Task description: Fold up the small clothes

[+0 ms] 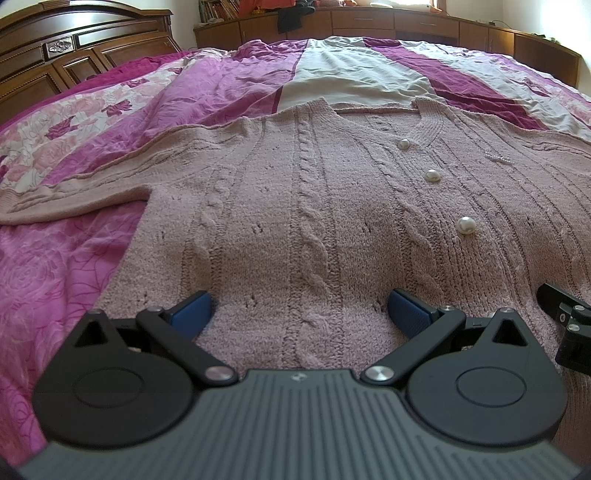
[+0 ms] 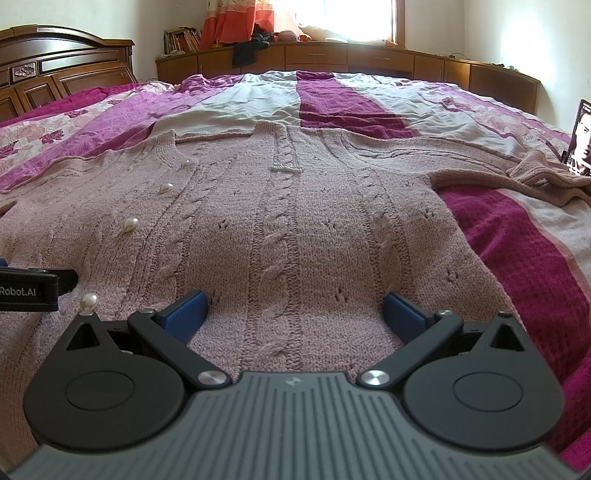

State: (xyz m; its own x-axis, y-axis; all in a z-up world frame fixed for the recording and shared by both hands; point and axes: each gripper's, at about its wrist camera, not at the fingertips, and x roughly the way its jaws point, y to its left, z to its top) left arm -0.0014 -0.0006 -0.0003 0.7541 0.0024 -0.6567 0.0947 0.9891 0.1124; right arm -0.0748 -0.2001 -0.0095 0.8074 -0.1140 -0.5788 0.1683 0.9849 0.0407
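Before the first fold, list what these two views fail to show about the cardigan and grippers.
- Cardigan hem: hidden in both views by each gripper's own body.
- Left sleeve cuff: cut off by the left wrist view's left edge.
- Right sleeve end: bunched, so its cuff cannot be made out in the right wrist view.
- Right gripper and left gripper: open; contact with the knit cannot be told.

Bright daylight, window [image 2: 351, 18] blown out, fisheye-bent edges.

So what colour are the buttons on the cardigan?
Pearly white buttons, clearest in the left wrist view, on the dusty pink cardigan.
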